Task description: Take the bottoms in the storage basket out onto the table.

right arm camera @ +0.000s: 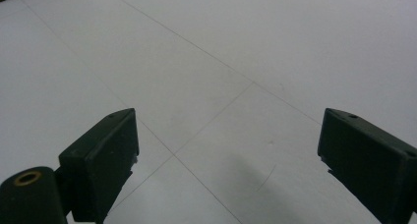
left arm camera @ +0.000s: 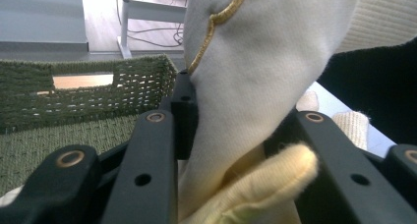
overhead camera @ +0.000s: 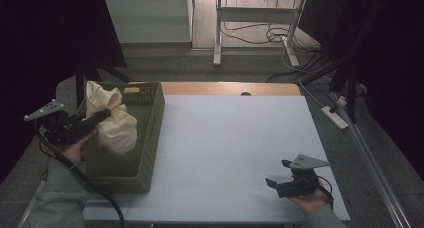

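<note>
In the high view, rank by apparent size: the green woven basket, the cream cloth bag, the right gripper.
1. green woven basket
2. cream cloth bag
3. right gripper, though it sits nearer the camera, so its true size against the bag is unsure.

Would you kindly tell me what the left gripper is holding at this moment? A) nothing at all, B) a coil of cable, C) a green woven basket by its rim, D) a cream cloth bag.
D: the left gripper has its jaws clamped on the cream cloth bag, which hangs over the green woven basket, while the right gripper rests open above the table.
</note>
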